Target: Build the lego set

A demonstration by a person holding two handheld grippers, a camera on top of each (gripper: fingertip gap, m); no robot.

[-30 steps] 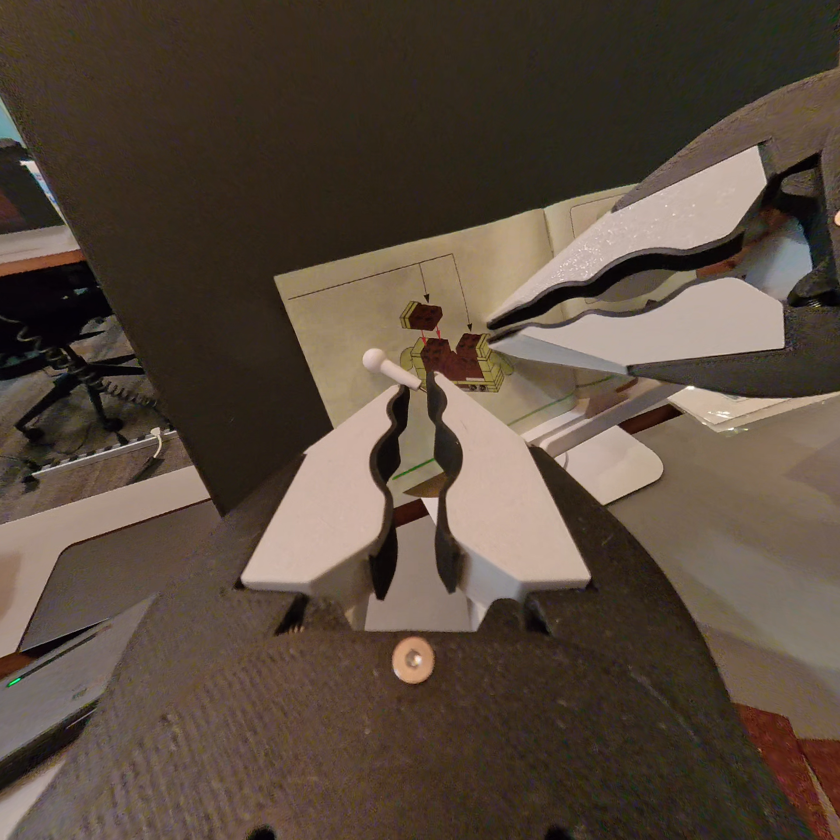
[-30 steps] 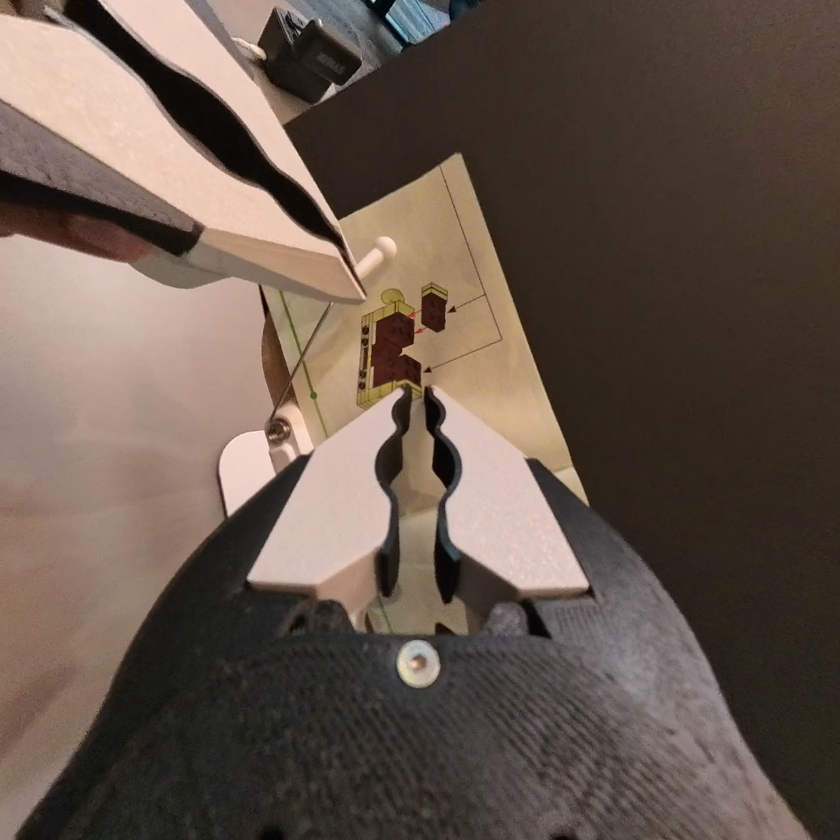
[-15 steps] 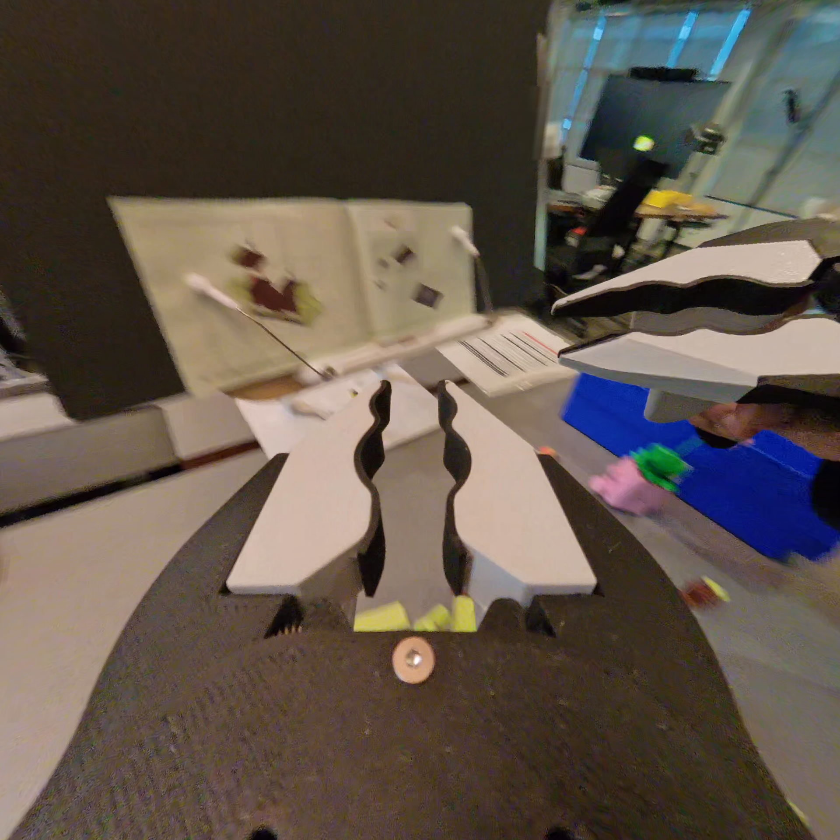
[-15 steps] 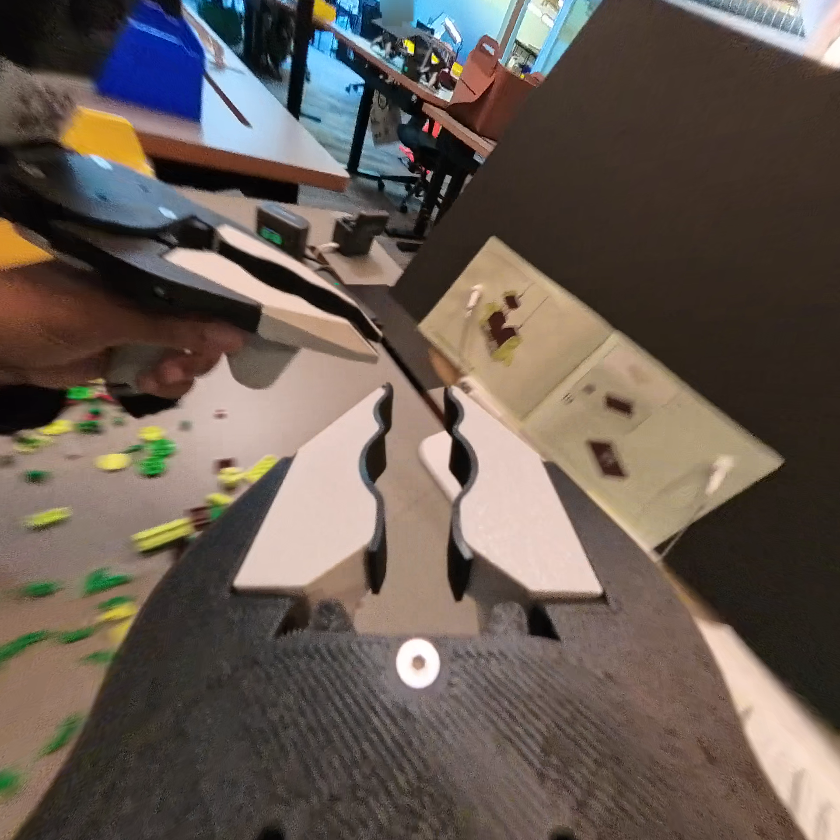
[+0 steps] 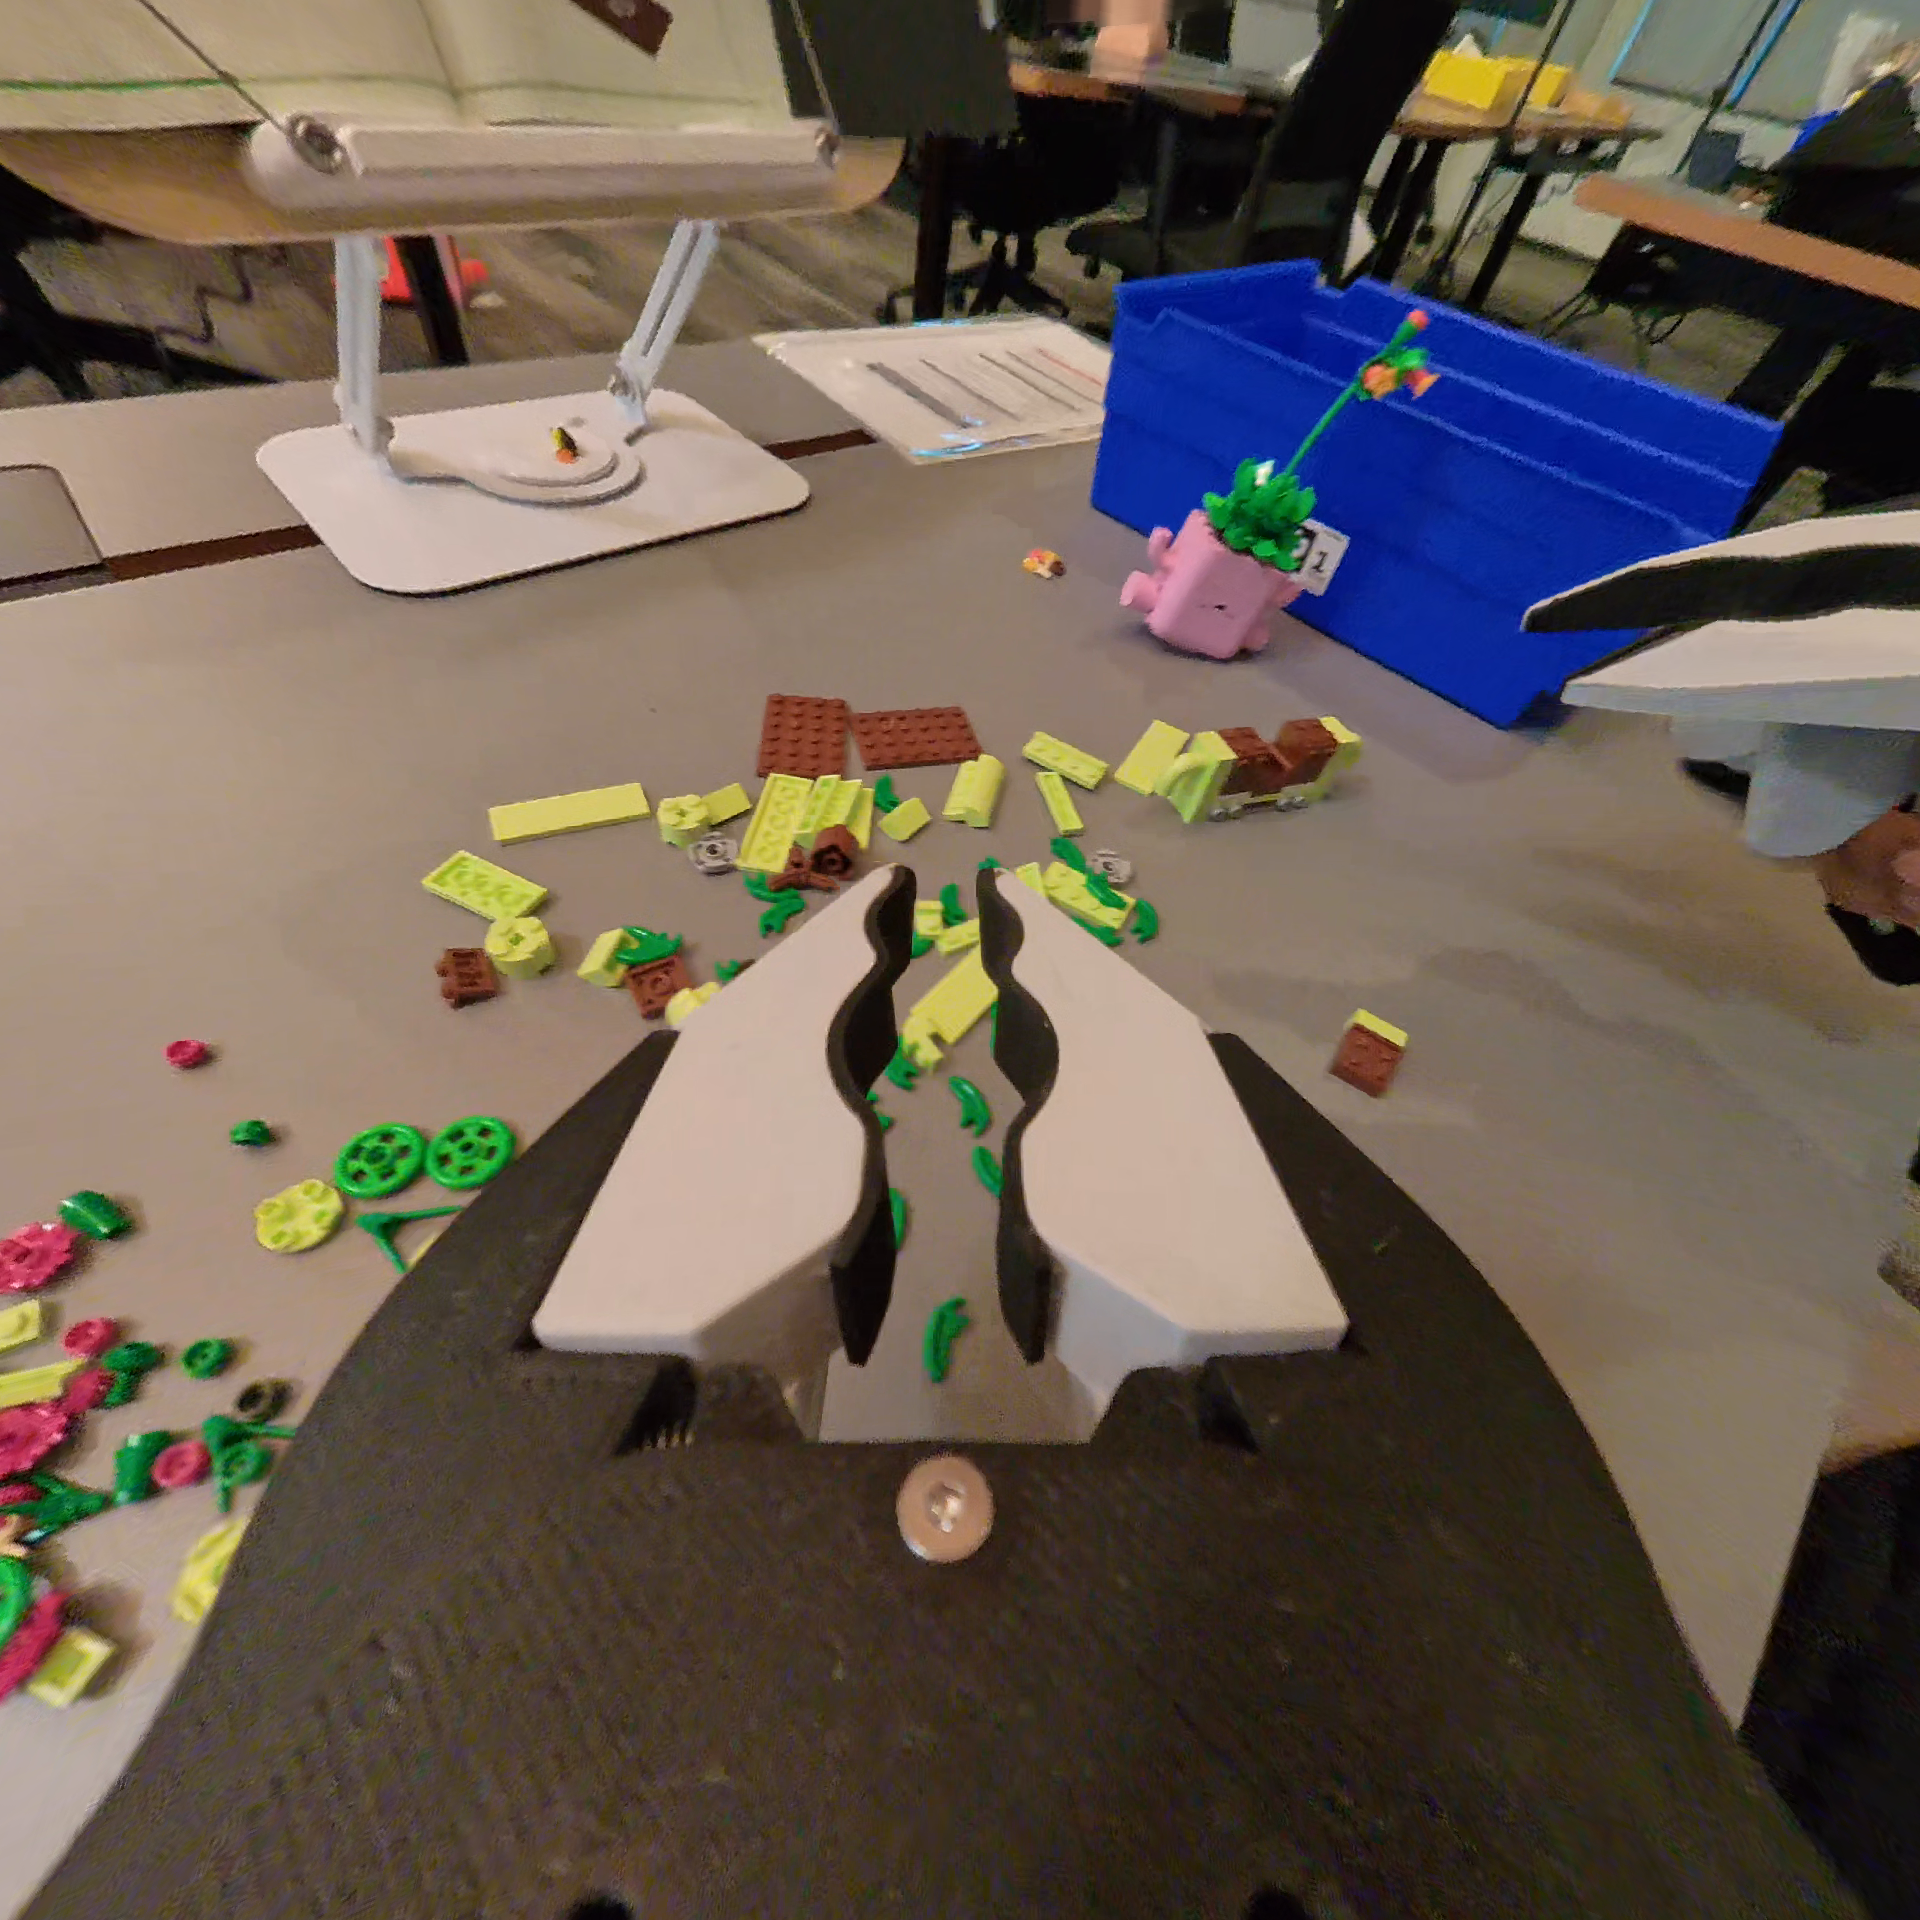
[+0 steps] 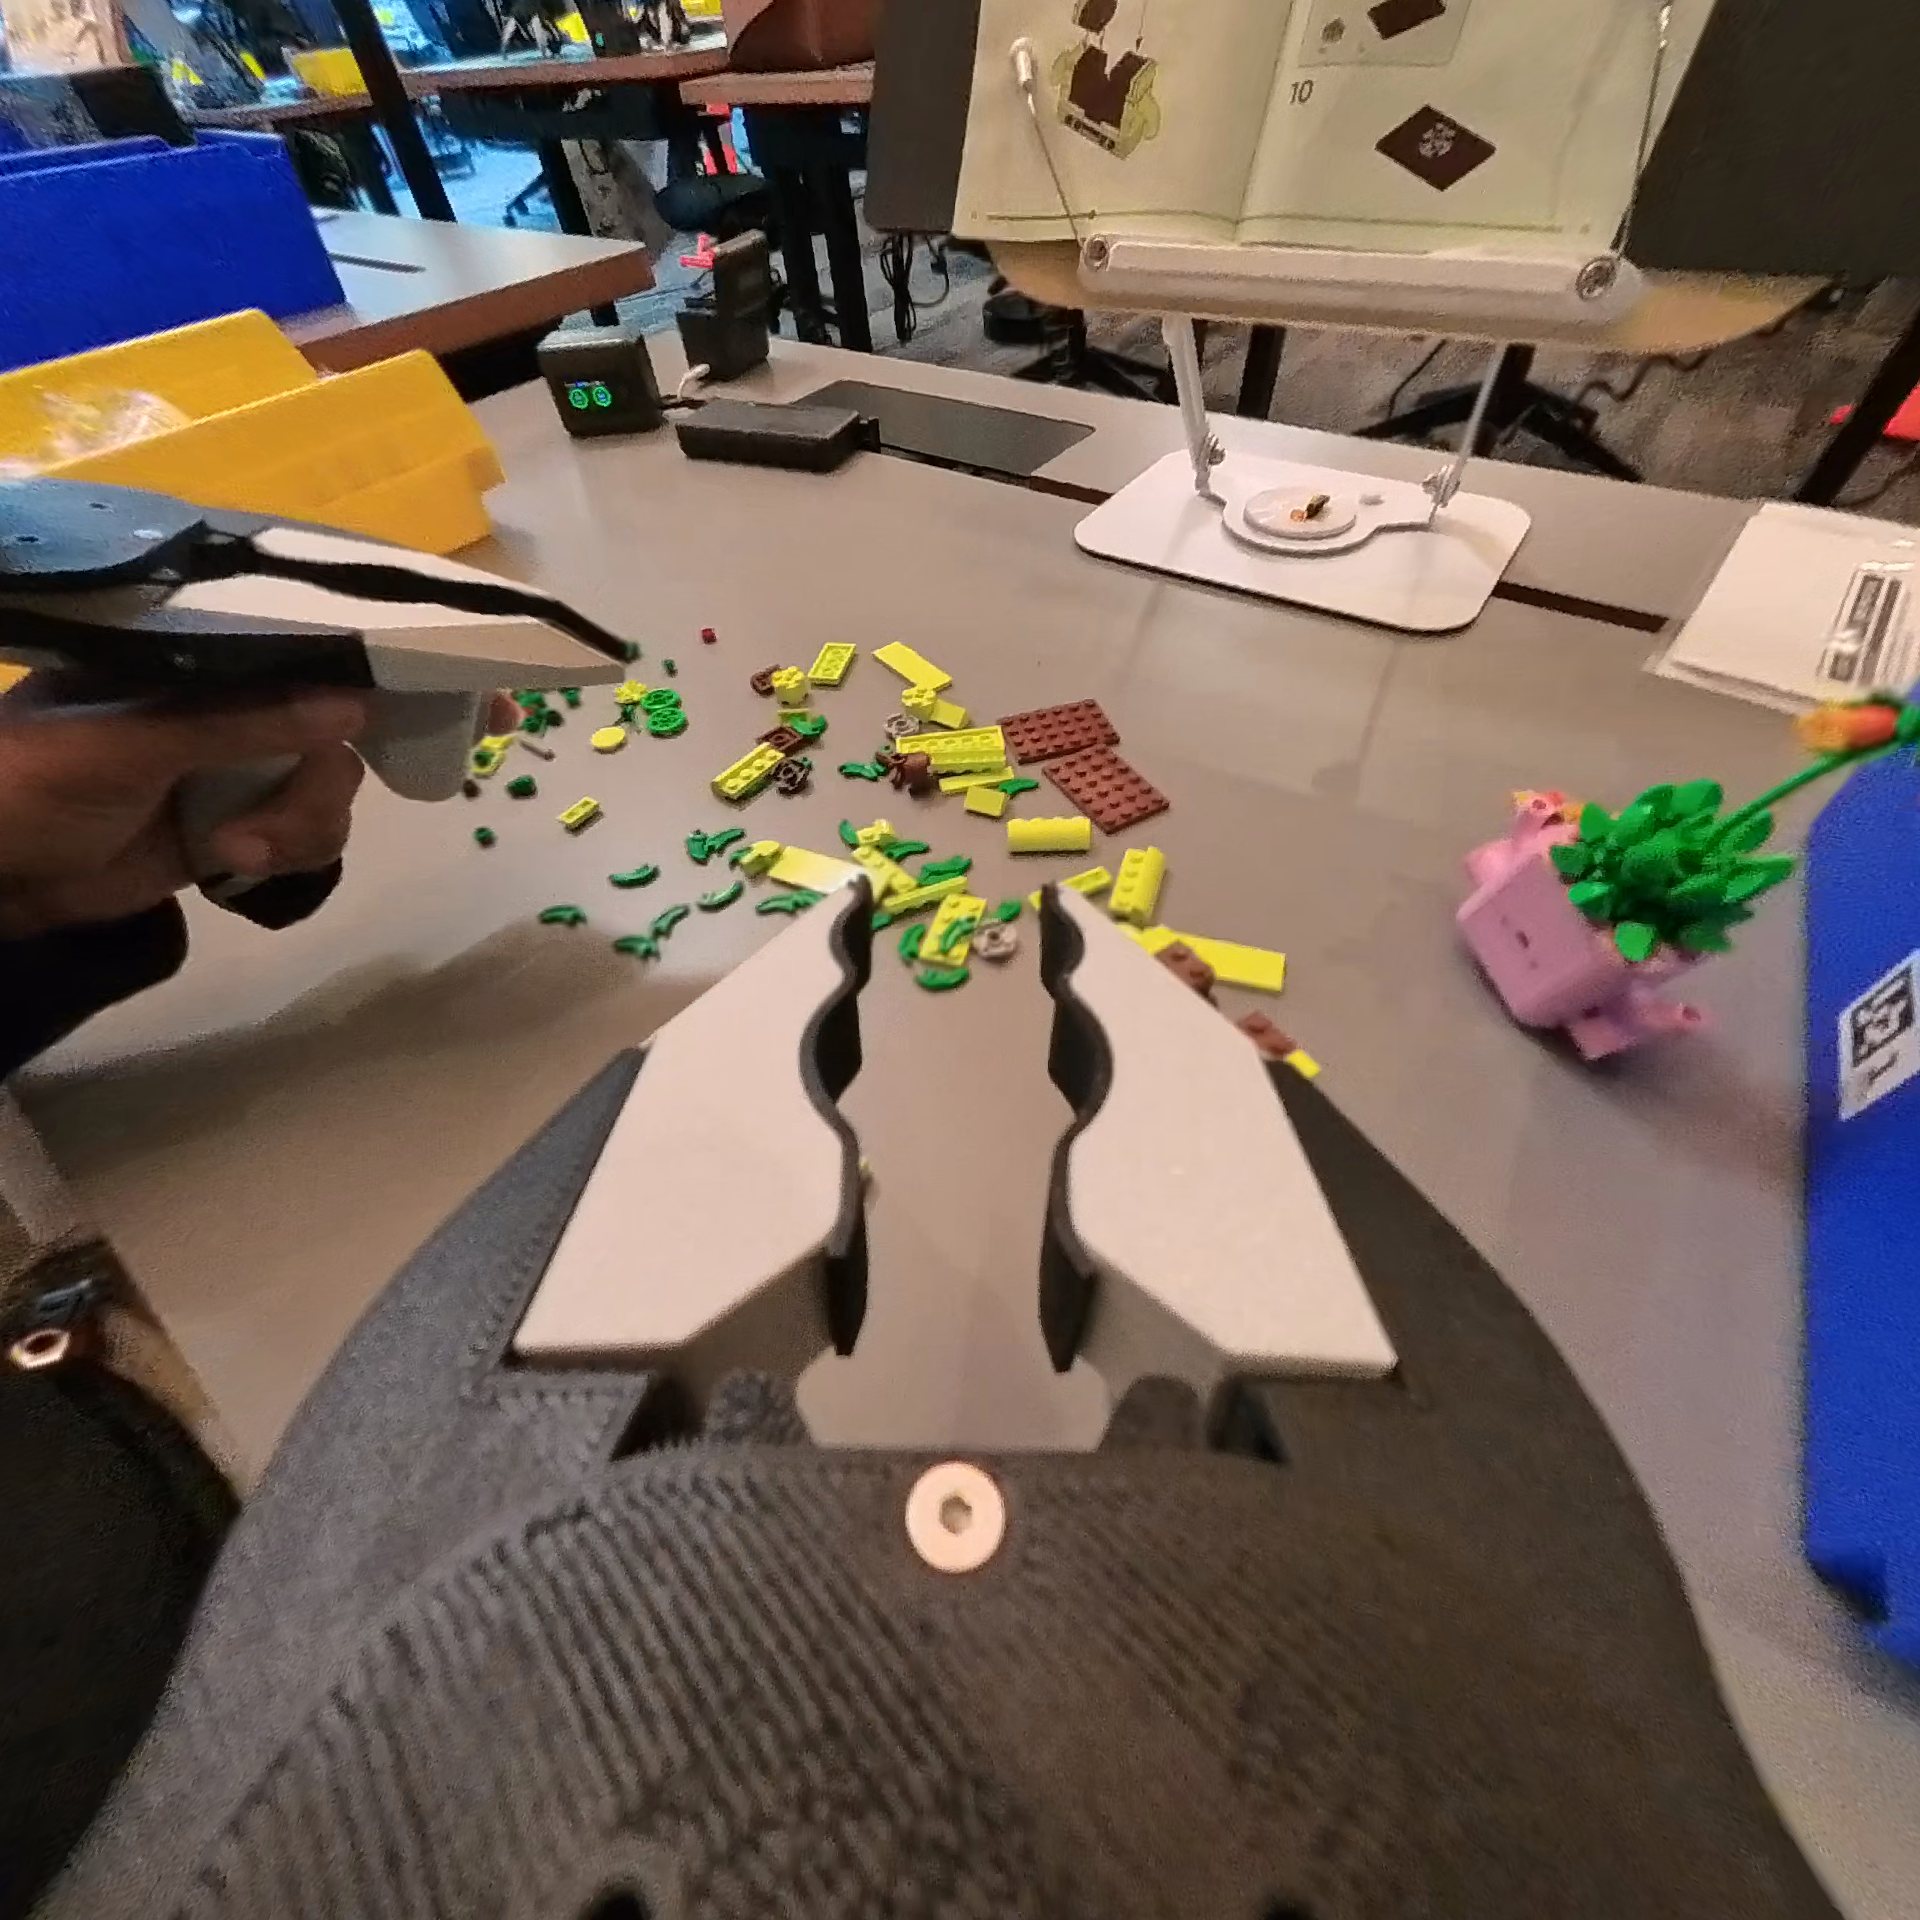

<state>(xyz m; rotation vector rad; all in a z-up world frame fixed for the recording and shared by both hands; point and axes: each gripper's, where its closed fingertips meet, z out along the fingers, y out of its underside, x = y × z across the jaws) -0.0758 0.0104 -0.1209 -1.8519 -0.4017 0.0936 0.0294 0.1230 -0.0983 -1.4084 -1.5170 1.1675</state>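
On matte table [image 5: 312,727]: studded plastic bricks [image 5: 914,738] (flat, brown).

At 3 o'clock in the left wrist view, the right tongs [image 5: 1538,655] run off the frame. The blue bin [image 6: 1860,1195] is blurred and cropped. Some bricks [image 6: 1195,966] hide behind the fingers [image 6: 1164,1143].

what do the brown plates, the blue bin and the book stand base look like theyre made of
Brown plates: moulded plastic, matte, with regular rows of studs.
Blue bin: moulded plastic, fairly smooth, with stepped ridges and a soft sheen.
Book stand base: a flat white slab with rounded corners, probably painted metal or plastic; the look leaves it open.
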